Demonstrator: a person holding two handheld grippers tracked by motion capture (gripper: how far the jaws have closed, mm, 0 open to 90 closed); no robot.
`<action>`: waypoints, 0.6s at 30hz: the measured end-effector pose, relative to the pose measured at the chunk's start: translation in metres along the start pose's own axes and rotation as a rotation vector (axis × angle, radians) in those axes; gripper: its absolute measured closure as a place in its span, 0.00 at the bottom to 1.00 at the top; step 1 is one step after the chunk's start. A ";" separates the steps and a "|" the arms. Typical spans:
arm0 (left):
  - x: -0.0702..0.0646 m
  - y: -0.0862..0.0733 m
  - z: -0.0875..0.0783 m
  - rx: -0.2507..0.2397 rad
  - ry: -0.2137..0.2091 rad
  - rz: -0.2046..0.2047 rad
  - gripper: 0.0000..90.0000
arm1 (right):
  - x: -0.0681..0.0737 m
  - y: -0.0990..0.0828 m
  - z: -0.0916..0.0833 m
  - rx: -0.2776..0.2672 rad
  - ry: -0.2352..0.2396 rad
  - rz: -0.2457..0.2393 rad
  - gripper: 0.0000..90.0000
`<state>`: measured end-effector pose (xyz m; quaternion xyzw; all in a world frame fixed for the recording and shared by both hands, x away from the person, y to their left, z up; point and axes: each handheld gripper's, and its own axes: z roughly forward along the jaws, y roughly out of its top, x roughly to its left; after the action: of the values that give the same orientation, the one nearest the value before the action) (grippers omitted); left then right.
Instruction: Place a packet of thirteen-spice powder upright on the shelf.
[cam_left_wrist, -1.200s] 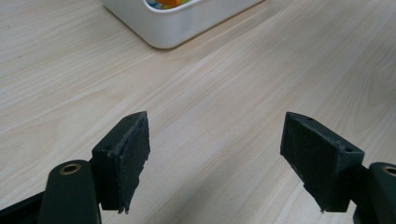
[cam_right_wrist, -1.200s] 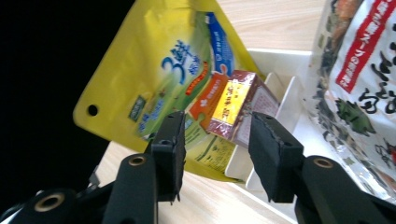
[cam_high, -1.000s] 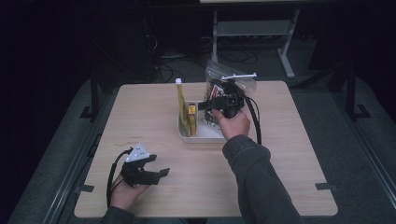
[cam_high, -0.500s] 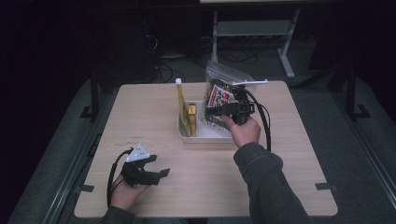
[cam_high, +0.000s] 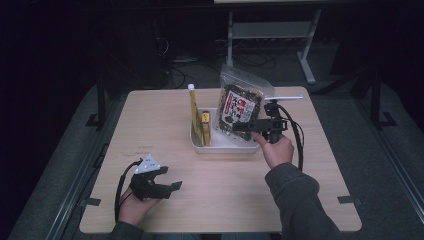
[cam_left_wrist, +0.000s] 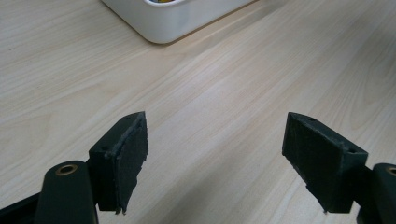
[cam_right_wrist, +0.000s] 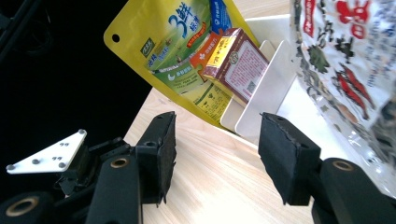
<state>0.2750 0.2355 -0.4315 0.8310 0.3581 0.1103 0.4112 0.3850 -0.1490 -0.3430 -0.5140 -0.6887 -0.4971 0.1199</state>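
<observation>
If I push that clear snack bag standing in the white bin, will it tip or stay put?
The snack bag probably tips easily: it stands tall, leaning above the white bin's low rim. It looks like thin, crinkly film, so likely floppy and light. The right claw, open beside it, grips nothing.

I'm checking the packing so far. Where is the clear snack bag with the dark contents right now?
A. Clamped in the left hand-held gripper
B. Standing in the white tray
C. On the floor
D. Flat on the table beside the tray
B: the snack bag stands upright in the white tray, to the right of the yellow pouch and the small box.
</observation>
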 end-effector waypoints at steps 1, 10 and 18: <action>0.000 0.000 0.000 -0.001 -0.001 -0.001 0.24 | -0.001 -0.002 -0.002 -0.003 0.007 0.003 0.50; -0.001 -0.001 -0.001 -0.002 -0.008 -0.002 0.23 | -0.013 -0.022 -0.016 0.004 0.015 0.005 0.49; -0.003 -0.001 -0.002 -0.007 -0.012 0.003 0.21 | -0.027 -0.042 -0.027 0.016 0.006 0.025 0.48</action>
<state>0.2715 0.2353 -0.4307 0.8308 0.3540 0.1070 0.4160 0.3526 -0.1862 -0.3723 -0.5199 -0.6859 -0.4916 0.1323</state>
